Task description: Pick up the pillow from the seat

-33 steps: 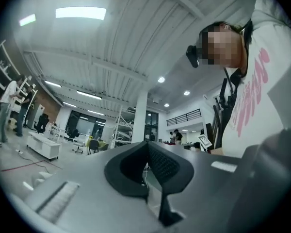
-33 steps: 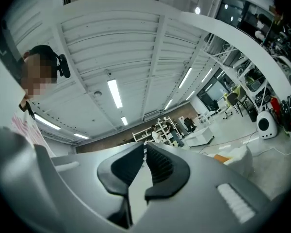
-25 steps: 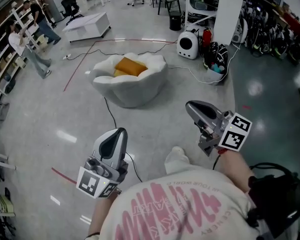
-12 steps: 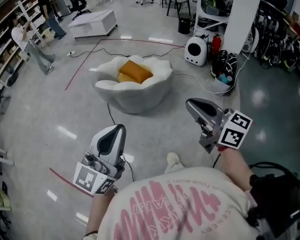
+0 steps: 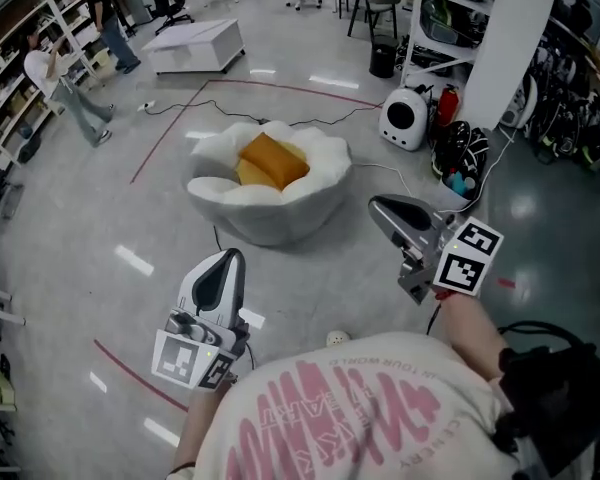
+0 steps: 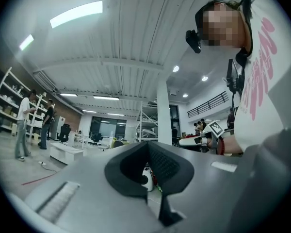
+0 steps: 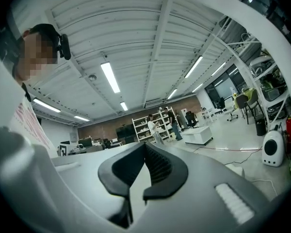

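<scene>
An orange pillow (image 5: 271,160) lies in a white, petal-edged seat (image 5: 310,193) on the grey floor, in the upper middle of the head view. My left gripper (image 5: 227,262) is held low at the left, well short of the seat, with its jaws shut and nothing between them. At the right, my right gripper (image 5: 380,208) points toward the seat's right side, also shut and empty. In the left gripper view the closed jaws (image 6: 148,145) face the room, not the pillow. The right gripper view shows its closed jaws (image 7: 144,147) before distant shelves.
Black cables (image 5: 220,236) and a red floor line (image 5: 170,133) run round the seat. A white low table (image 5: 195,46) stands behind it. A white round device (image 5: 407,120), bags (image 5: 460,158) and a white pillar (image 5: 510,28) are at the right. Two people (image 5: 65,83) stand by shelves at the left.
The seat with the pillow has drawn nearer and lower in the head view as the person walks toward it. Both grippers travel along, still shut.
</scene>
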Available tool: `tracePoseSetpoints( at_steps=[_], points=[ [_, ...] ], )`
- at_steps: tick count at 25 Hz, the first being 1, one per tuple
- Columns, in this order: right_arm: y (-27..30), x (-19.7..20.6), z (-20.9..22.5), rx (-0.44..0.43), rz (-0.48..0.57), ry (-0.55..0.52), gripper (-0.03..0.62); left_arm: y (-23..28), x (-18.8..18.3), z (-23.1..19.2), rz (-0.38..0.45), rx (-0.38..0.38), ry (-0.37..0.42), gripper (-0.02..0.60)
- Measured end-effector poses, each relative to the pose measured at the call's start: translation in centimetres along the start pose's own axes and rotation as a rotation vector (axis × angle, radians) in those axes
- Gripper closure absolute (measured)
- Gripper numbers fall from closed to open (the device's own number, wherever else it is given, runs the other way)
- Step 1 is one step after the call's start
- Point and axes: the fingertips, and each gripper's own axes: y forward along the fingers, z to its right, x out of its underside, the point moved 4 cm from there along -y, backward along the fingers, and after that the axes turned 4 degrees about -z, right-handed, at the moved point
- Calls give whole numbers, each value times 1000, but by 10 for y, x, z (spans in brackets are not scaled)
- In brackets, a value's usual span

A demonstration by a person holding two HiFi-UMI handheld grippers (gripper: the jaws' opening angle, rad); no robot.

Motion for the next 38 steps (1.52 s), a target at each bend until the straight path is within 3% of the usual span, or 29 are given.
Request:
tracePoseSetpoints(
  at_steps=[10,25,38],
  points=[
    [27,-12,60,-63,-48,-37,589,54,17,-13,-22,-77,-24,568],
    [27,-1,120,-20,-68,45,589,102,44,-23,-120,-45,-55,568],
    [45,-16,180,34,-55,65,588,170,54,-64,-101,-14,-56,568]
  ],
)
